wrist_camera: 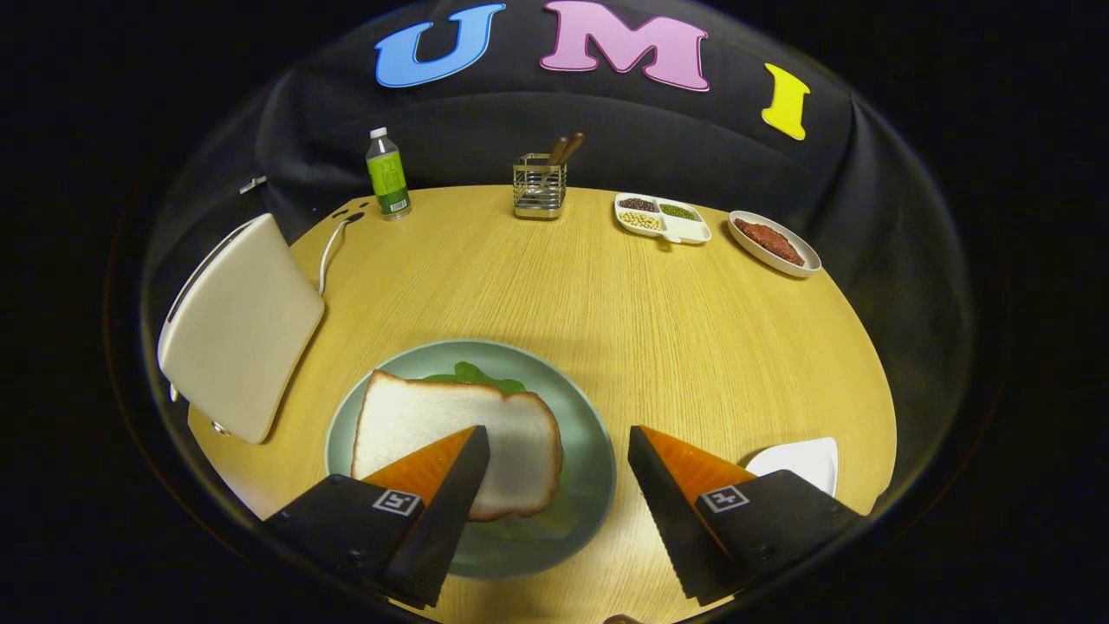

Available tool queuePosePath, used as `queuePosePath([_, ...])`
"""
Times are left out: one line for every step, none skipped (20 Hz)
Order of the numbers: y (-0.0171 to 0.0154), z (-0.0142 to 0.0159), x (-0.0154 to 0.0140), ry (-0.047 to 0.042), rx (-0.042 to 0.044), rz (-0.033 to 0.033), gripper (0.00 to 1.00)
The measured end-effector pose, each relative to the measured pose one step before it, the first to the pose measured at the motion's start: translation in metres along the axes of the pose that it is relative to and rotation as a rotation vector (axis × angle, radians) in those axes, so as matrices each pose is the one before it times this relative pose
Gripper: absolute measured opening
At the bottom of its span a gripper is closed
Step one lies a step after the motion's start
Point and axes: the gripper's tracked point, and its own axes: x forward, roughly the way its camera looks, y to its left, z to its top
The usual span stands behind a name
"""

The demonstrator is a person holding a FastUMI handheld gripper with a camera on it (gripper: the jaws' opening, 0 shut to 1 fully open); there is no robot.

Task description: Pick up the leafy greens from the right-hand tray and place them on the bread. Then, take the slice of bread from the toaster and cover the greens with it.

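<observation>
Gripper (pixel 559 451) spread wide, flat bread slice (pixel 433 425) on round plate (pixel 589 468)

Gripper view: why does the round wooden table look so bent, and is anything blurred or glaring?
In the gripper view, the fisheye lens bows the round wooden table; the pale green plate and white bread slice stay sharp; a bright light patch lies on the wood between the open tongs; the small green bottle looks softer.
</observation>
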Motion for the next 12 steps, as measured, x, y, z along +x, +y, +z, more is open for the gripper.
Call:
queuePosePath([0.0005,0.0032,-0.00245,-0.01605,-0.00348,0.00374,1.0])
queuePosePath([0.00074,0.00316,-0.00255,-0.02064,-0.00876,0.00314,1.0])
queuePosePath([-0.00165,0.0036,-0.00264,-0.02128,-0.00923,0.0026,1.0])
queuePosePath([-0.00091,0.00296,-0.00275,-0.01576,-0.00465,0.00313,1.0])
queuePosePath([-0.00157,0.00248,-0.00339,-0.01111,-0.00123,0.00371,0.99])
queuePosePath([-0.0034,0.0032,-0.00233,-0.00898,-0.00411,-0.00387,0.99])
queuePosePath([-0.00362,0.00306,-0.00271,-0.01054,-0.00335,-0.00252,0.99])
queuePosePath([-0.00296,0.00502,-0.00332,-0.01328,-0.00801,0.00144,0.99])
queuePosePath([-0.00271,0.00365,-0.00366,-0.01184,-0.01012,0.00296,0.99])
queuePosePath([-0.00323,0.00492,-0.00429,-0.01268,-0.0092,0.00458,0.99])
queuePosePath([-0.00285,0.00517,-0.00468,-0.01334,-0.00992,0.00326,0.99])
queuePosePath([-0.00262,0.00682,-0.00589,-0.0155,-0.00698,0.00712,0.99])
